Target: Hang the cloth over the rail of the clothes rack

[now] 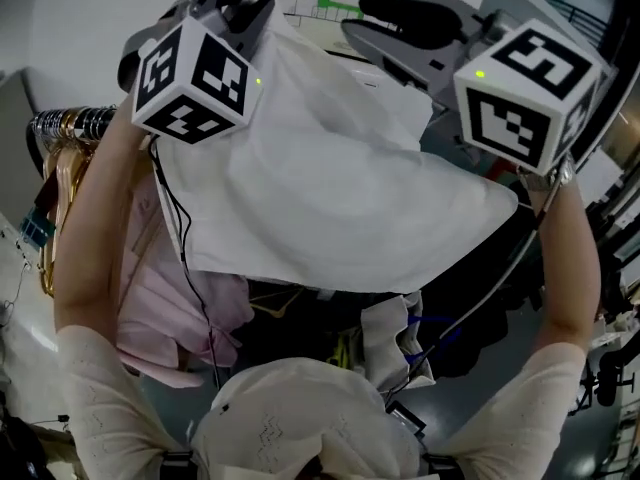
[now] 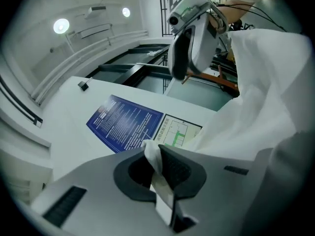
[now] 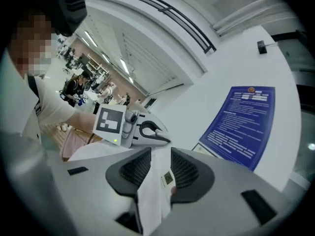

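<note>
- Two grippers share one cloth (image 1: 330, 188); the rail (image 1: 72, 124) sits far left, crowded with hangers.
- My left gripper (image 2: 158, 162) is clamped on a cloth edge, and I'd hold that pinch.
- The cloth spreads raised between both grippers.
- My right gripper (image 3: 160, 167) gapes wide with cloth loose between its pads, so I'd re-pinch before draping.

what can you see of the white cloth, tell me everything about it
The cloth is plain white, thin fabric with creases. It is spread wide in the air and sags in soft folds towards the person. The left hand-held gripper pinches one upper corner between closed jaws. At the other side, an edge strip bearing a small printed label lies between the open jaws of the right hand-held gripper, not clamped. Whether any part rests on a rail cannot be told.
</note>
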A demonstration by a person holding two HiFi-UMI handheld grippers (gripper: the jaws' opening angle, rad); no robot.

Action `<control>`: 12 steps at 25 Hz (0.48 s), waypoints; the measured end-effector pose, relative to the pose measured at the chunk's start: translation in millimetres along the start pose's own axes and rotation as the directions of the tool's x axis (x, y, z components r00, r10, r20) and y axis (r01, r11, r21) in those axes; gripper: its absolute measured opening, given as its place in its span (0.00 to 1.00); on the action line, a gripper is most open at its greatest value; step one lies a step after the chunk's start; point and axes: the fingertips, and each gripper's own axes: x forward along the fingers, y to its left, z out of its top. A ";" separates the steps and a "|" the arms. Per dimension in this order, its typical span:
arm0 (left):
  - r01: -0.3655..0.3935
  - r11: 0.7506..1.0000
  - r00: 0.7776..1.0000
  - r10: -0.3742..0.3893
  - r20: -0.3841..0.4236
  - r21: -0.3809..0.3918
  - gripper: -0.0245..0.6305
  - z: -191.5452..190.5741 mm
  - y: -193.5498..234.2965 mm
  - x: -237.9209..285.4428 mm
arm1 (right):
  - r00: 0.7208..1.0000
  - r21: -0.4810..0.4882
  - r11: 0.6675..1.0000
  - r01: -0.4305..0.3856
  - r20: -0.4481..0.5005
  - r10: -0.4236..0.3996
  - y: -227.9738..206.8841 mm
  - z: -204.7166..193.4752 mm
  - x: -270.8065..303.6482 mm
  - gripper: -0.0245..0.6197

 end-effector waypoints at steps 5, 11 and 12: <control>0.065 0.998 0.996 -0.065 0.056 -0.003 0.06 3.9 -1.9 -3.7 | 0.994 0.004 1.000 0.003 -0.105 -0.002 0.8 -6.0 72.7 0.22; 0.180 0.982 0.980 -0.173 0.101 -0.064 0.06 4.5 -2.6 -8.8 | 0.992 0.095 0.995 0.014 -0.129 -0.002 -12.0 -19.8 110.8 0.22; 0.201 0.977 0.976 -0.193 0.103 -0.070 0.06 2.6 -4.0 -8.7 | 0.992 0.101 0.995 0.008 -0.129 0.005 -10.7 -21.6 114.5 0.22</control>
